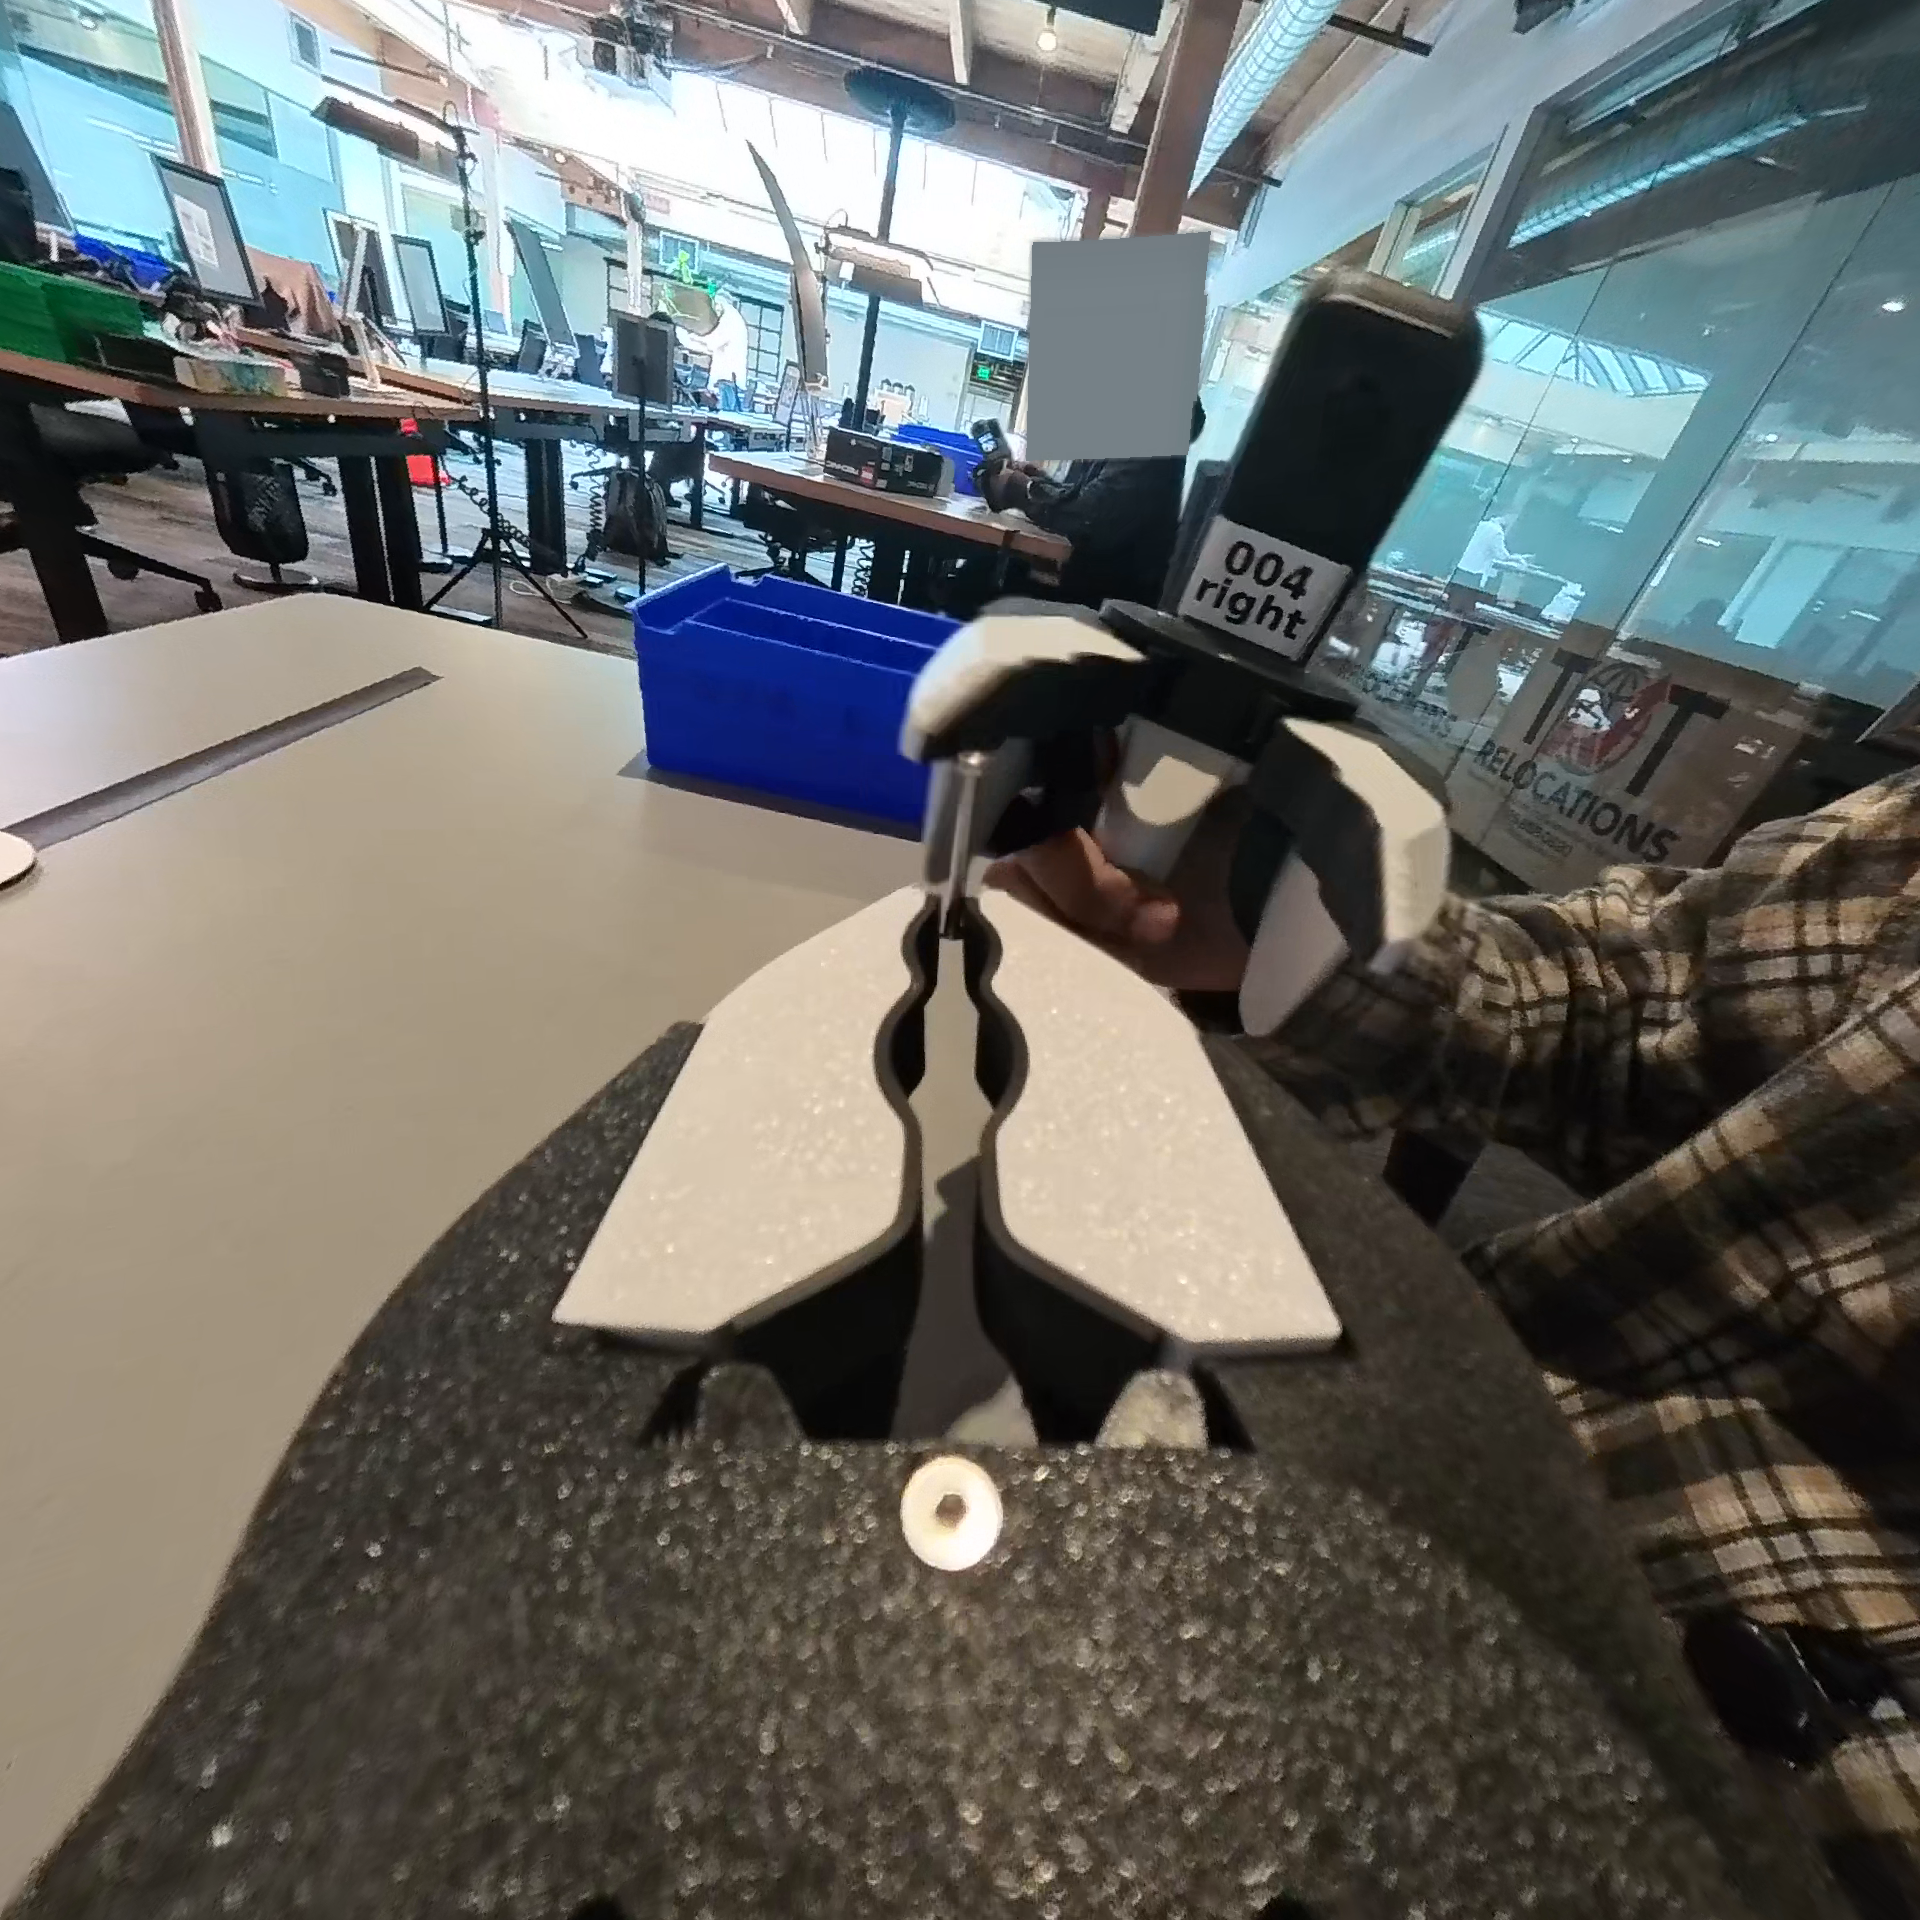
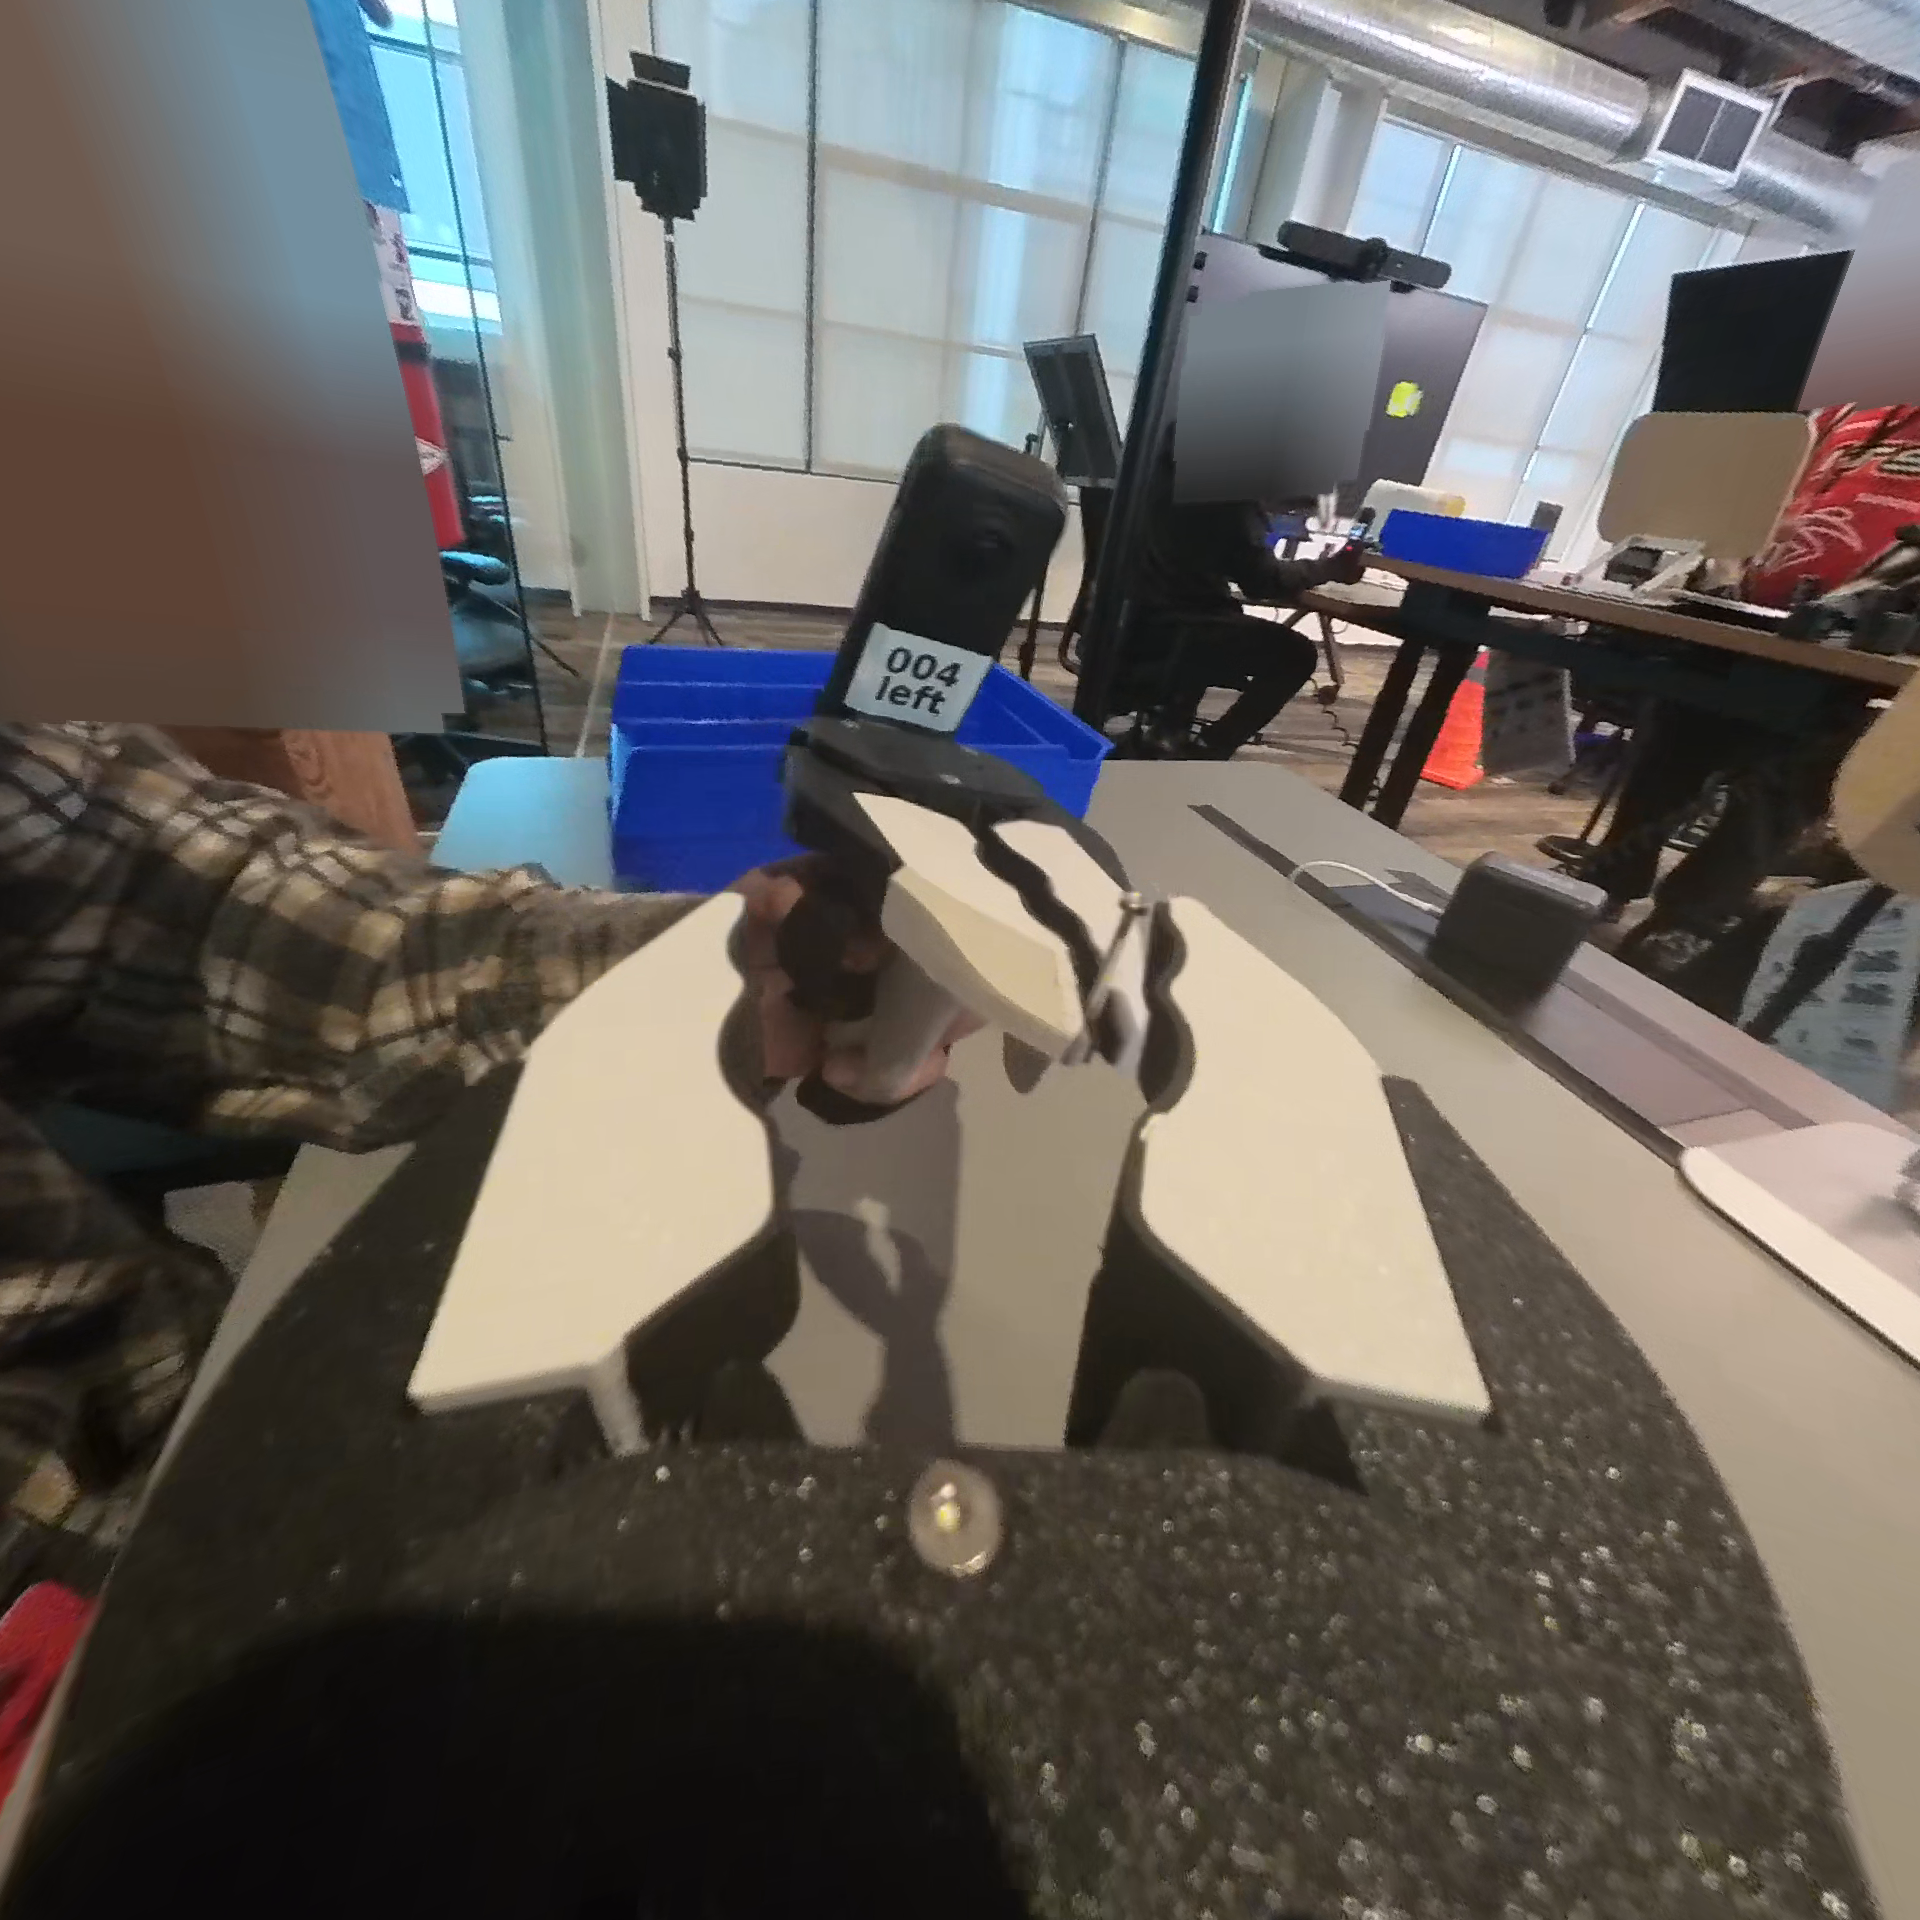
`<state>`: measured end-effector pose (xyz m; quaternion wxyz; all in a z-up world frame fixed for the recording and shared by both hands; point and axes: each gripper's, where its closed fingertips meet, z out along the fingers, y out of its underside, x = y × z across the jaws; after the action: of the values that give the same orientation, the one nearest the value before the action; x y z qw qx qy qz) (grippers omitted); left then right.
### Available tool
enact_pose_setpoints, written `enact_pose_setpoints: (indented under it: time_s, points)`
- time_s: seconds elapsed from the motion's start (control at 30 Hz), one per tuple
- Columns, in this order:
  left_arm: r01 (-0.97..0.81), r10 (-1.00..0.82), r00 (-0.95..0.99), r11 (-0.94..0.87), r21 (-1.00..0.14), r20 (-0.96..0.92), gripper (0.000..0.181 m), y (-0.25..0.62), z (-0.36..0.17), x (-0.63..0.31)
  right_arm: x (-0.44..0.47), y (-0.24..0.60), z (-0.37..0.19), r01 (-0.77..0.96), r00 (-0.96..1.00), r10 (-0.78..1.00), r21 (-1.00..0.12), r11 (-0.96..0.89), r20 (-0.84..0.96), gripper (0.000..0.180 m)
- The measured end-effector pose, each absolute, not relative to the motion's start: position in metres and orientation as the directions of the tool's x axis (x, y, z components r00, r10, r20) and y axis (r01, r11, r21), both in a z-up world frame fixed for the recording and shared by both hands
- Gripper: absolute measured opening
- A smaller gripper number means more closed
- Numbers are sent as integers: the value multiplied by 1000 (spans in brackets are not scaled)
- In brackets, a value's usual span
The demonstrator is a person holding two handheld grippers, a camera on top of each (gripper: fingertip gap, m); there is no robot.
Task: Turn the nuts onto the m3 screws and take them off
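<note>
My left gripper (image 1: 948, 925) is shut on the lower end of a thin metal m3 screw (image 1: 961, 842), which stands up from its tips above the grey table (image 1: 312, 935). My right gripper (image 1: 1101, 862) is open, and one of its white fingers (image 1: 1008, 675) sits at the screw's top. In the right wrist view the right gripper (image 2: 956, 925) is wide open. The left gripper (image 2: 1091, 1029) holds the screw (image 2: 1110, 971) tilted, close beside the right gripper's right-hand finger (image 2: 1299, 1143). A small head or nut shows at the screw's top; I cannot tell which.
A blue plastic bin (image 1: 790, 707) stands on the table behind the grippers and also shows in the right wrist view (image 2: 707, 790). A dark strip (image 1: 229, 748) runs across the table. A small black box (image 2: 1512, 925) and a white pad (image 2: 1818, 1236) lie to the right. A plaid sleeve (image 1: 1662, 1143) is at right. My left and right fingertips are right by each other.
</note>
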<state>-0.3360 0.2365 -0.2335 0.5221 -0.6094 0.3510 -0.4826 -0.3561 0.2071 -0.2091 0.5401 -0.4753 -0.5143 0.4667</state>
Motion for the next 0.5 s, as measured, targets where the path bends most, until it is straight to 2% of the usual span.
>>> enact_pose_setpoints:
  time_s: [0.13,0.23,0.4,0.5]
  points:
    - [75,-939,272,-199,-977,212,4,233,-232,-333,-358,213,-203,-27,40,995,-996,90,89,76]
    - [82,-934,282,-203,-976,218,4,235,-232,-336,-363,203,-207,-8,-9,995,-995,96,97,74]
    - [84,-936,276,-203,-976,219,4,235,-231,-336,-356,205,-207,-1,43,993,-994,113,112,74]
    - [79,-939,271,-198,-977,212,4,233,-231,-333,-360,208,-204,-15,33,996,-996,84,83,82]
